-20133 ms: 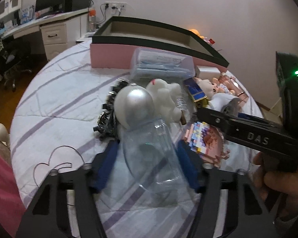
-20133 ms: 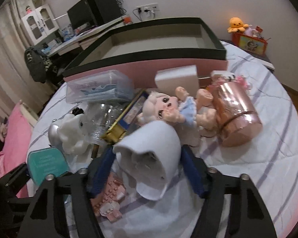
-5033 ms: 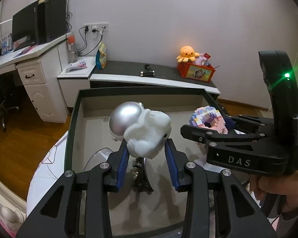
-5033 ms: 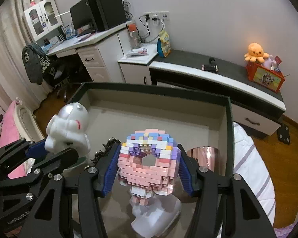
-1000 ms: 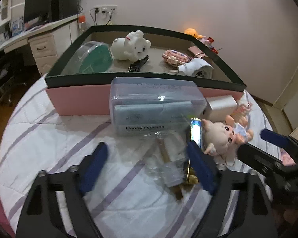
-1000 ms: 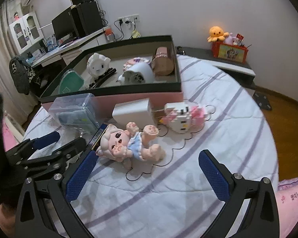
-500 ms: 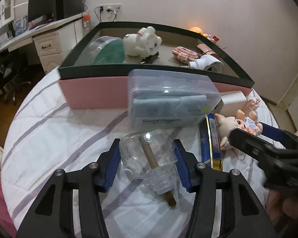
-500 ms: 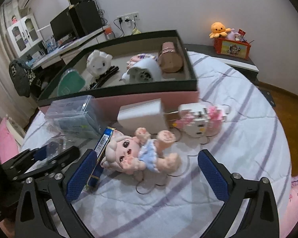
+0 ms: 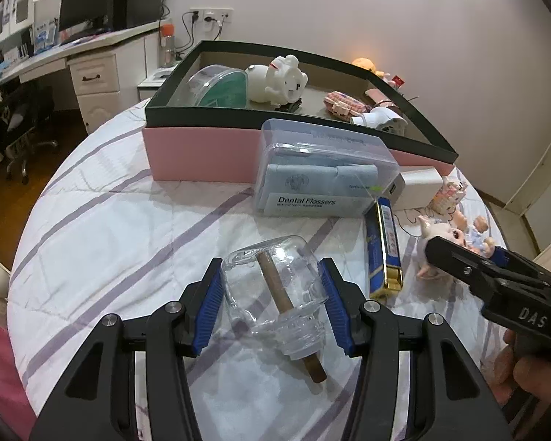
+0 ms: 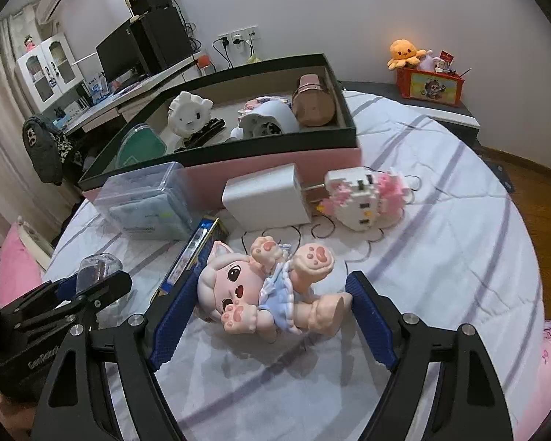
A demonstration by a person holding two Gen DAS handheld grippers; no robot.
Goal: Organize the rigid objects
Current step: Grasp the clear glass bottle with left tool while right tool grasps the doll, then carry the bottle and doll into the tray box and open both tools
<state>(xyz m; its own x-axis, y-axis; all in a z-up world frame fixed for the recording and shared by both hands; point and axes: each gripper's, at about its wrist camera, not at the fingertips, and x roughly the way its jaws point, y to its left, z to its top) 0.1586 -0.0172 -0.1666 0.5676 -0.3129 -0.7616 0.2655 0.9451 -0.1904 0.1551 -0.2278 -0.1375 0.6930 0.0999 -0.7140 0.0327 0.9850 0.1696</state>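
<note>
Holding a clear glass jar [image 9: 275, 286] between its blue pads, the left tool [image 9: 273, 303] is closed on the jar's sides. The jar lies on its side on the bed [image 9: 128, 228], with a brown stick [image 9: 290, 316] poking out of its mouth toward the tool. Glass is hard and smooth, so it can slip, and it could break if it drops. The fat middle looks like the best place to squeeze, and that is where the pads are.

The right tool [image 10: 272, 318] has just been closing around a little doll [image 10: 264, 294] in a blue dress, which lies on the bed between the jaws. One pad is at the doll's head. The other pad is not touching yet, so the doll is not held. The doll looks light and hard, with arms and legs that stick out. The round head or the body may be a safer spot than a thin leg.

The big box [image 10: 349, 130] sits ahead of both tools, past a clear flosser case [image 9: 323, 172].
</note>
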